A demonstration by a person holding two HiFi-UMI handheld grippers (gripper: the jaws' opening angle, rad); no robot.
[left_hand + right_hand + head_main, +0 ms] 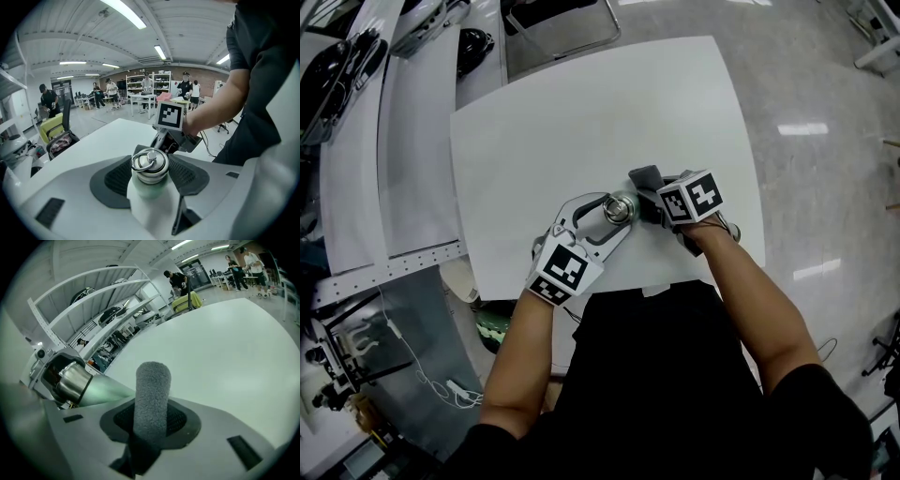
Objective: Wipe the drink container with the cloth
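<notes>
White tabletop [581,112]; left tongs [619,212] clamp the drink container [150,165], body mostly hidden, right tongs [152,416] pinch the cloth [153,387].

Your surroundings: table, shelves, a busy room.
You stand at a white table [581,122] on a glossy grey floor [825,94]. On your left run white shelves [412,169] bearing dark gear [337,70], and a chair frame [562,28] stands beyond the table. White cables [427,370] trail below. Farther off, people [186,84] stand near a white rack [164,80] and a yellow-green chair [52,127].
</notes>
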